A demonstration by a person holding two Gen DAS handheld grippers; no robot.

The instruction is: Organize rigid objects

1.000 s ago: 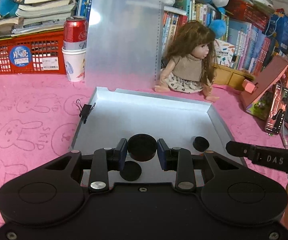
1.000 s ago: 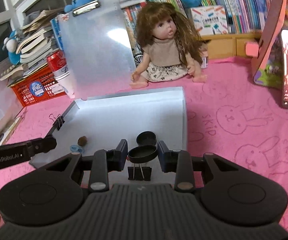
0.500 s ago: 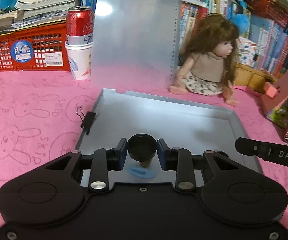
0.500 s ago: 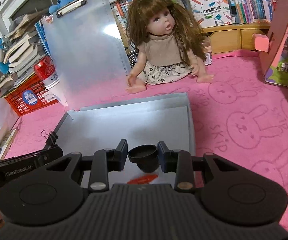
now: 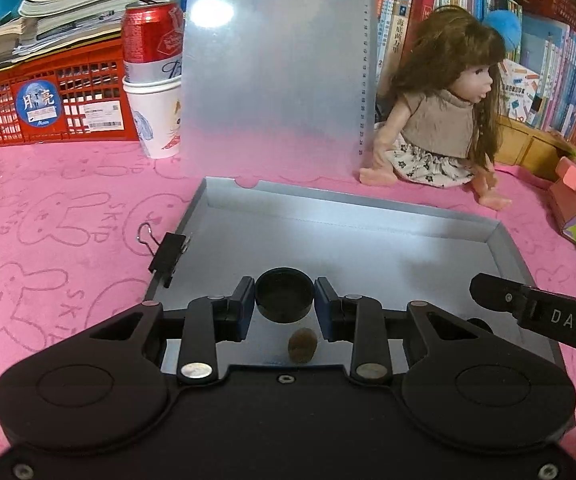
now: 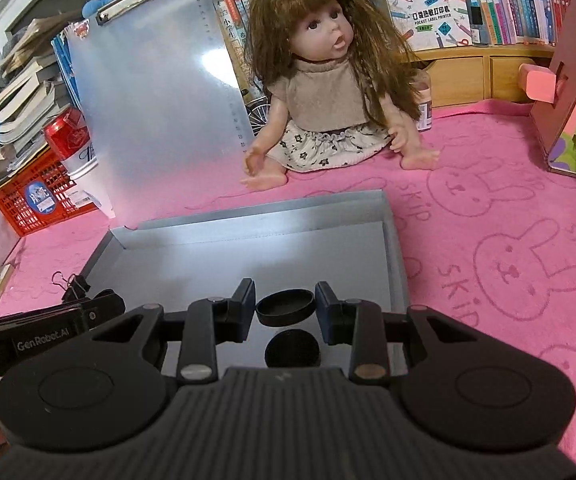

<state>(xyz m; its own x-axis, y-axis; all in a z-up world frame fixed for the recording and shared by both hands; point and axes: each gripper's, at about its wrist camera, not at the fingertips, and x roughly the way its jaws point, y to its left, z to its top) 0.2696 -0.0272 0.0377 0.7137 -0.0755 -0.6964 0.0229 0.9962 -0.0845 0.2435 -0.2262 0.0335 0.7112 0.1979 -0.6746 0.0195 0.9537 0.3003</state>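
A pink cloth printed with rabbits (image 6: 528, 272) covers the worktop, and a shallow grey tray (image 5: 368, 208) lies flat in the middle of it. Everything here is placed from that tray.

Over the tray's near end, the left claw (image 5: 284, 306) pinches a round black cap (image 5: 284, 294) between its blue pads, open side up, clear of the tray floor. Just below that cap a small brown lump (image 5: 302, 345) lies on the tray floor. The right claw (image 6: 285, 306) pinches a second black cap (image 6: 285, 307) the same way, also above the tray's near end. Under it a third black round piece (image 6: 292, 350) lies on the tray floor. Each claw shows at the edge of the other's view, so the two stand side by side over the tray.

A black binder clip (image 5: 167, 252) is fastened on the tray's left rim, its wire handles pointing out over the cloth.

Behind the tray's far edge a frosted clipboard (image 5: 275, 64) stands upright, its metal clamp at the top. To the right of it, past the tray's far right corner, a doll (image 6: 328, 92) with long brown hair sits on the cloth. Past the far left corner a red can (image 5: 151, 40) sits in a white paper cup (image 5: 155, 120), next to a red plastic basket (image 5: 51, 104) loaded with books. Rows of books (image 6: 508, 0) line the back.
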